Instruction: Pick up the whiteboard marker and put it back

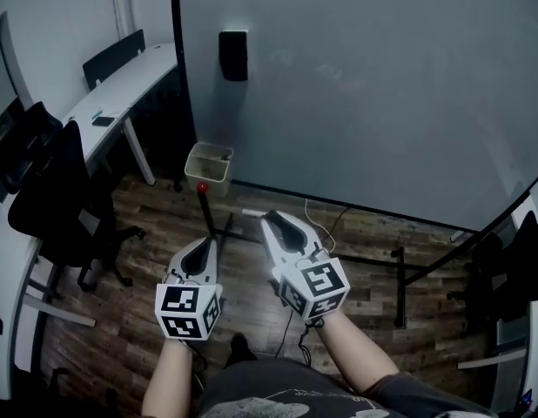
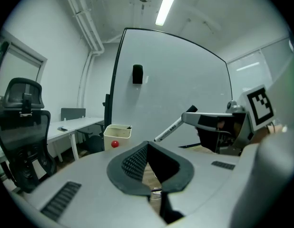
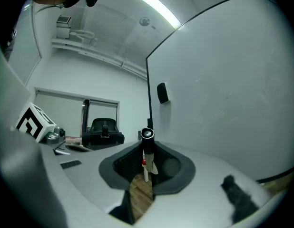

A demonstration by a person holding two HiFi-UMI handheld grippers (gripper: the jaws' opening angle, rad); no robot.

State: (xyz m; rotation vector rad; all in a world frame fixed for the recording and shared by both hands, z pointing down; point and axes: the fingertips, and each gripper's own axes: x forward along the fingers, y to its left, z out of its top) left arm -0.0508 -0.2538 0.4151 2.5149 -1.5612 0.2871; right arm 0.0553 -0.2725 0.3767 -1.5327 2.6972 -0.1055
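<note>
At the whiteboard (image 1: 356,85), my right tool (image 1: 271,222) is clamped on the marker (image 3: 147,146). In that tool's own view the marker stands upright between the jaws, black end toward the camera, with a small red mark on its white barrel. My head view barely shows the marker. The left tool's view shows it best, a white barrel jutting aslant from the right tool's tip, with a line of print too small for me to read. The left tool (image 2: 146,147) has its jaws together at the tips, nothing between them.

Only the head view takes in the wood floor (image 1: 356,259), the bench (image 1: 121,81) along the left wall and the black chair (image 1: 47,190) beside it. Only the tool views catch the ceiling strip light (image 2: 167,4). A black eraser (image 1: 233,55) clings to the board, and a cream bin (image 1: 208,165) stands at its foot with a red ball (image 1: 202,186) just in front. The one clear marking is the black-and-white square code on each tool's cube (image 1: 189,312).
</note>
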